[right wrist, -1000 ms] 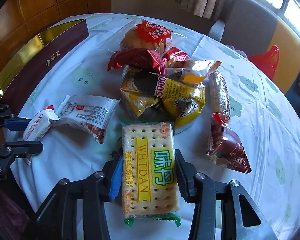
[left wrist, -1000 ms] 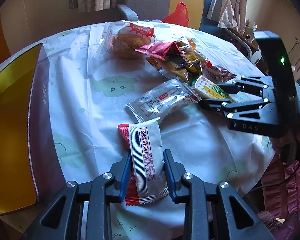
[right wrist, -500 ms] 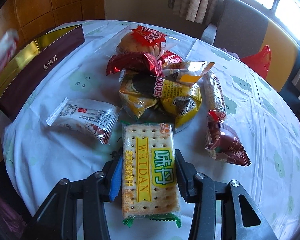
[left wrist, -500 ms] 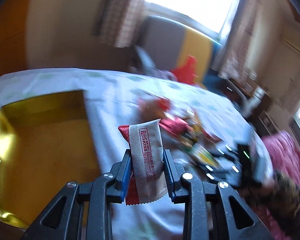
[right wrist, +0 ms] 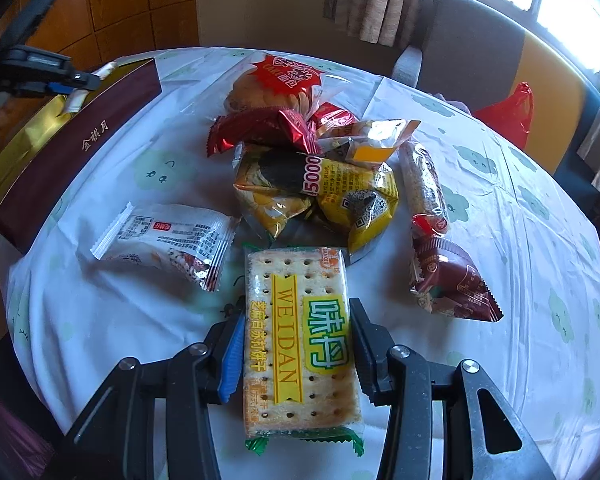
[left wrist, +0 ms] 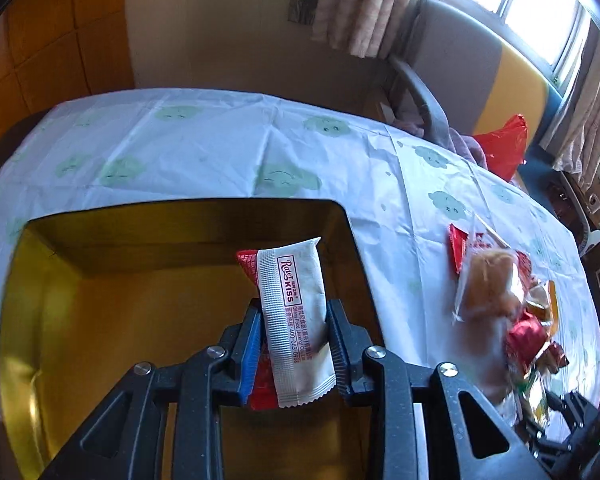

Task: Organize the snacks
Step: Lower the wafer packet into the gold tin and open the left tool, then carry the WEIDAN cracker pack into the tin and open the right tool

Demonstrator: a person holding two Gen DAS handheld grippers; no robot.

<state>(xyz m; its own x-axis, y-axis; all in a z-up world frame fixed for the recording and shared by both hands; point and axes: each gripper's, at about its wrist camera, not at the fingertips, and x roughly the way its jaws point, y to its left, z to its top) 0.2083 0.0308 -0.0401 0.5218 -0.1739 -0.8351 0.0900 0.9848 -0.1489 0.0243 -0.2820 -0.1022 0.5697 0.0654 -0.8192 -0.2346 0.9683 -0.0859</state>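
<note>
Gold-lined box (left wrist: 112, 320) was the landmark for everything here, sitting at one side of the table with its maroon wall facing the snack pile. The left gripper (left wrist: 294, 344) hung right over the box's open inside with the white-and-red Rose Kiss packet (left wrist: 296, 312) standing up between its jaws. The jaws had just been easing apart, and the packet was still between them, looking lightly pinched rather than dropped, with the pads still against its sides. Seemed like the release step to me: I'd have kept the packet inside the box's near wall, lowered it closer to the gold floor and let go gently so it landed flat instead of tumbling on its end. Off to the side of the box, out on the tablecloth (right wrist: 500, 208), the right gripper (right wrist: 296, 360) had its jaws closed part-way around 1 Weidan cracker pack (right wrist: 300, 344), pads against both long edges, low over the cloth or resting on it, I couldn't tell which. The rest of the snack pile (right wrist: 320, 168) lay just beyond that, well away from the box.
</note>
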